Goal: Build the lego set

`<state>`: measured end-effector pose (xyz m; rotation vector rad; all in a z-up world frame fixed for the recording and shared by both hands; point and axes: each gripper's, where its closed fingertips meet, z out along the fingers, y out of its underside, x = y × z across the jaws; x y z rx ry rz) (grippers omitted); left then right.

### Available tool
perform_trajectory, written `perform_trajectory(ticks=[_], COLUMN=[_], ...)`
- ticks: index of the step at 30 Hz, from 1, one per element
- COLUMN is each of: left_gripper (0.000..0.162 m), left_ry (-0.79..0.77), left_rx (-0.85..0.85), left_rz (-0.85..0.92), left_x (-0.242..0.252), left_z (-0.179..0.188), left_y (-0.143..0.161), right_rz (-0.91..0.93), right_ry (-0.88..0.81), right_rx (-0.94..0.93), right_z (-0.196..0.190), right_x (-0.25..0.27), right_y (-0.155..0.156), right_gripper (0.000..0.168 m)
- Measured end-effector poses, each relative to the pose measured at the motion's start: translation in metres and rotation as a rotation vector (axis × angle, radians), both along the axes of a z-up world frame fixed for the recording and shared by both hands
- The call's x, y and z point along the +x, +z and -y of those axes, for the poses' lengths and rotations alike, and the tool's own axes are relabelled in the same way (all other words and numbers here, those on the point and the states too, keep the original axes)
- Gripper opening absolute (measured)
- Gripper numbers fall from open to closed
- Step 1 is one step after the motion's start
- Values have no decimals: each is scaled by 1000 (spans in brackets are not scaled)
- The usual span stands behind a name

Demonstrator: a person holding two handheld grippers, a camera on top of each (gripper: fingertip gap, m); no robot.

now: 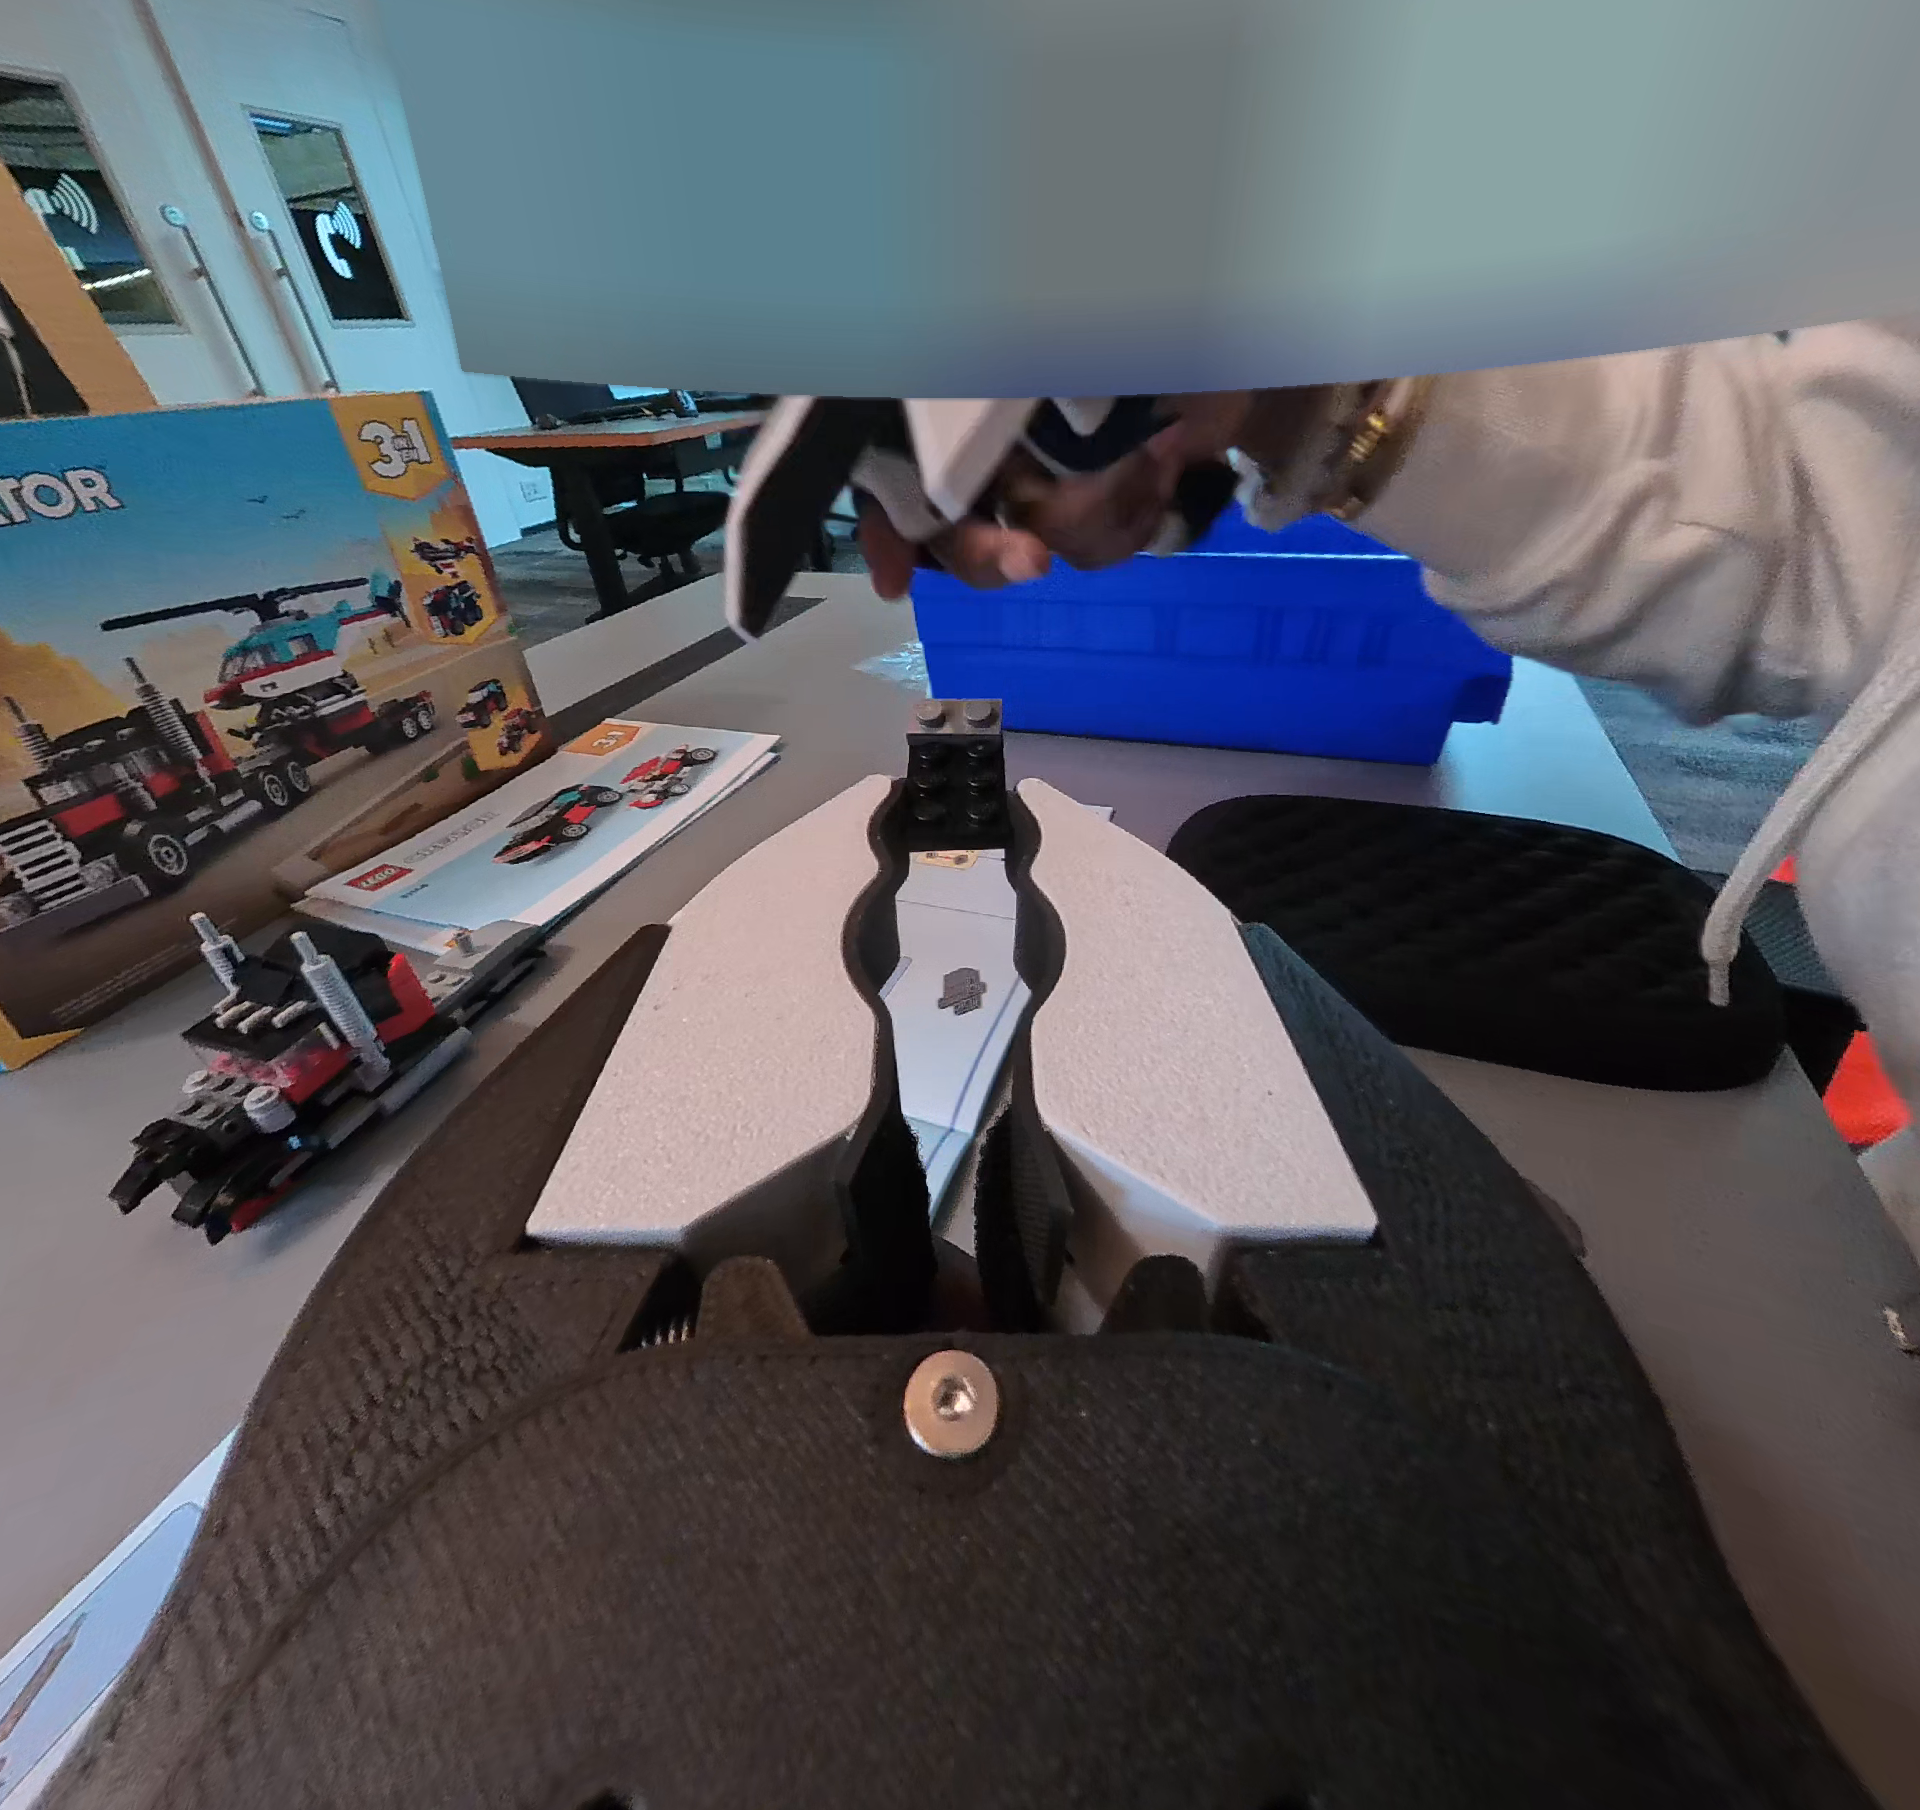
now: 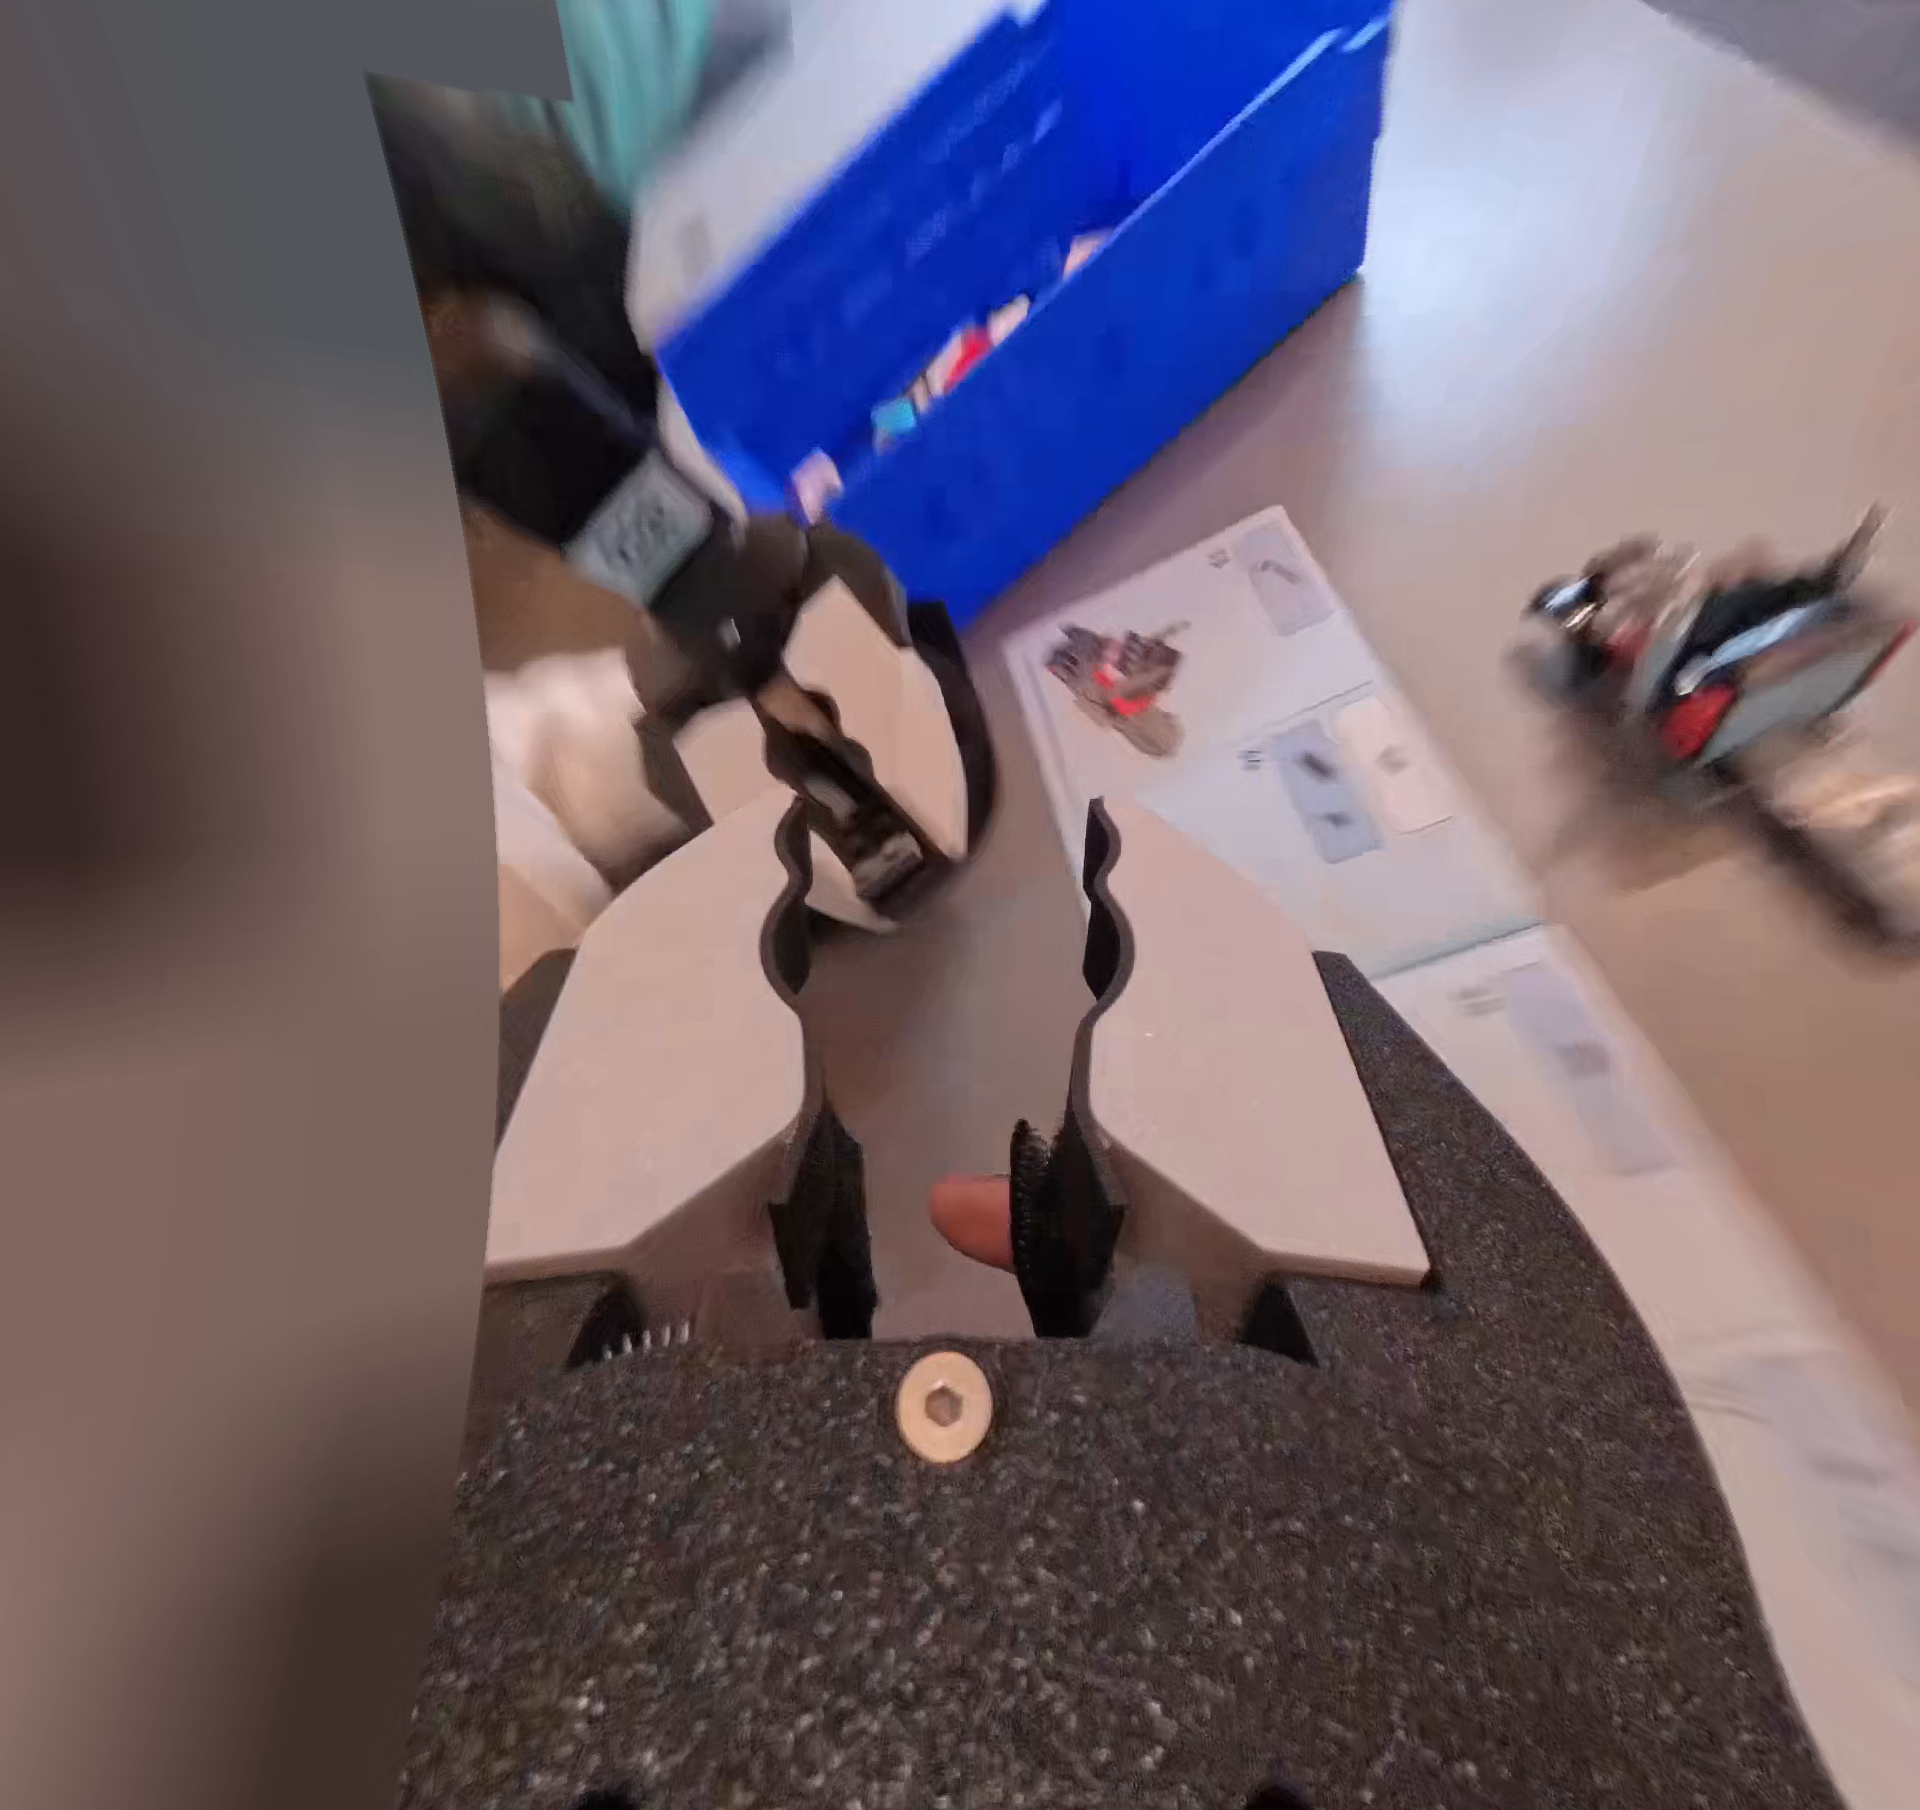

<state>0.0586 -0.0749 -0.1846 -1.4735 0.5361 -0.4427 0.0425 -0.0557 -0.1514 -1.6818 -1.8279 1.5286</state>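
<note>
We see a grey table (image 1: 1558, 1345) carrying a blue plastic bin (image 1: 1195, 659), and the right wrist view, blurred, shows small red, blue and white bricks (image 2: 956, 368) lying in it. A printed cardboard set box (image 1: 239, 680) stands upright at the far left, with instruction booklets (image 1: 582, 825) flat just beside it and a half-built black and red truck model (image 1: 301, 1054) in front. Our left tongs (image 1: 956, 815) point level across the table, clenched on a small black studded brick stack with a grey plate on top (image 1: 956, 773). Our right tongs (image 2: 940, 846) angle down toward the table near the bin, released, nothing between the tips. A fingertip (image 2: 971, 1220) shows behind them.
</note>
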Motion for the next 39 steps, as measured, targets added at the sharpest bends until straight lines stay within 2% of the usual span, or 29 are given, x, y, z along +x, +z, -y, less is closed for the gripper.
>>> perform_trajectory(ticks=[2, 4, 6, 11, 15, 19, 24, 30, 39], left_gripper=[18, 18, 18, 18, 18, 18, 18, 18, 18], left_ry=[7, 18, 31, 102, 164, 170, 166, 176, 203], left_rx=[0, -1, 0, 0, -2, -9, 2, 103, 216], left_rz=[6, -1, -15, -27, -52, -45, -46, -60, -115], left_x=[-2, -4, -5, -12, -17, -19, -18, -20, -19], left_z=[0, -1, -1, -6, -8, -8, -8, -2, 2], left_y=[0, -1, -2, -2, -3, -4, -3, 9, 19], right_rz=[47, 73, 66, -55, -140, -194, -207, -264, -275], right_ry=[-145, -253, -302, -449, -511, -549, -497, -418, -390], right_rx=[-362, -576, -704, -873, -865, -833, -811, -898, -939], right_z=[-4, -5, 3, 18, 25, 21, 23, 24, 27], right_x=[3, 8, 11, -3, -15, -15, -13, -11, -9], right_y=[-10, -26, -33, -33, -39, -38, -33, -20, -12], right_gripper=[41, 39, 44, 53, 51, 38, 24, 10, 9])
